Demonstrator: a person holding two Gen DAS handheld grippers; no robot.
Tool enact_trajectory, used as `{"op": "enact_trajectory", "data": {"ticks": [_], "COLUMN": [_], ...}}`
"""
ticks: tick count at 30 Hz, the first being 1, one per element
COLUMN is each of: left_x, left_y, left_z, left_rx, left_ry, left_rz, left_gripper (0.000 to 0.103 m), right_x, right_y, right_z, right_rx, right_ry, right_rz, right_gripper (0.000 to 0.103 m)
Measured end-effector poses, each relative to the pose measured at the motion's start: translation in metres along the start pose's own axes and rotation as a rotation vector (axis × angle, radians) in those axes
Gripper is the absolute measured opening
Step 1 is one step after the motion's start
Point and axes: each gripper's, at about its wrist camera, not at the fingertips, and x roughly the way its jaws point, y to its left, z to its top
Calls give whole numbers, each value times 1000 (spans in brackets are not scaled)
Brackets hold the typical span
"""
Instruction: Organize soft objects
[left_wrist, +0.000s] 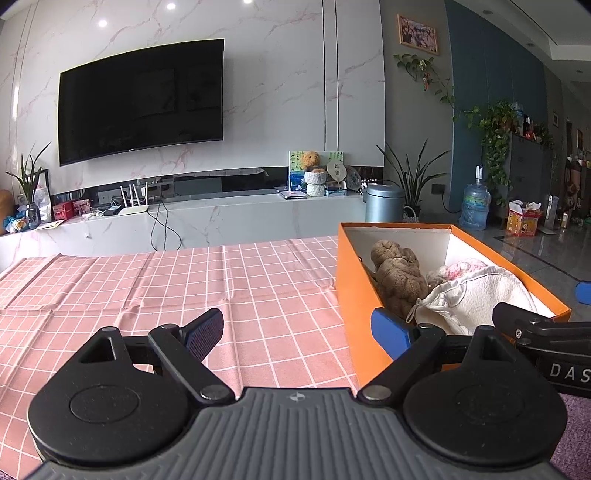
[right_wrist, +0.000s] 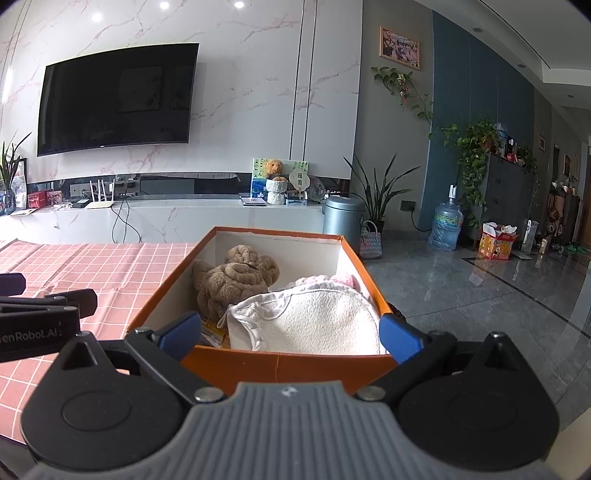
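An orange box (left_wrist: 356, 291) (right_wrist: 280, 365) stands at the right end of the pink checked tablecloth (left_wrist: 147, 288). Inside lie a brown plush toy (left_wrist: 397, 275) (right_wrist: 232, 277), a white fleecy cloth (left_wrist: 476, 299) (right_wrist: 314, 321) and a pink knitted item (left_wrist: 467, 267) (right_wrist: 341, 278). My left gripper (left_wrist: 299, 334) is open and empty, low over the cloth at the box's left side, its right finger against the box's near corner. My right gripper (right_wrist: 290, 332) is open and empty, straddling the box's near end, with the white cloth between its blue pads.
A TV (left_wrist: 140, 99) hangs on the marble wall above a low white cabinet (left_wrist: 207, 218). A grey bin (right_wrist: 341, 218), potted plants (right_wrist: 376, 199) and a water bottle (right_wrist: 445, 227) stand on the tiled floor to the right of the table.
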Motion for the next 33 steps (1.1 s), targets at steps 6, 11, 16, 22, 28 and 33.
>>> {"op": "enact_trajectory", "data": {"ticks": [6, 11, 16, 22, 28, 33], "left_x": [-2, -3, -3, -3, -3, -4], "left_y": [-2, -1, -1, -2, -2, -2], "left_z": [0, 0, 0, 0, 1, 1], "left_rx": [3, -2, -1, 0, 0, -1], "left_ry": [-5, -5, -6, -6, -6, -8], "left_rz": [-2, -1, 0, -2, 0, 2], "left_gripper": [103, 103, 103, 103, 103, 103], "right_x": [-1, -2, -3, -3, -3, -2], "right_y": [0, -1, 0, 0, 0, 0], "right_z": [1, 1, 1, 1, 1, 0], "right_rx": [-2, -2, -3, -3, -3, 0], "right_ry": [-4, -4, -5, -4, -1, 2], "right_rz": [-1, 0, 0, 0, 0, 2], "right_gripper": [100, 100, 100, 100, 100, 100]}}
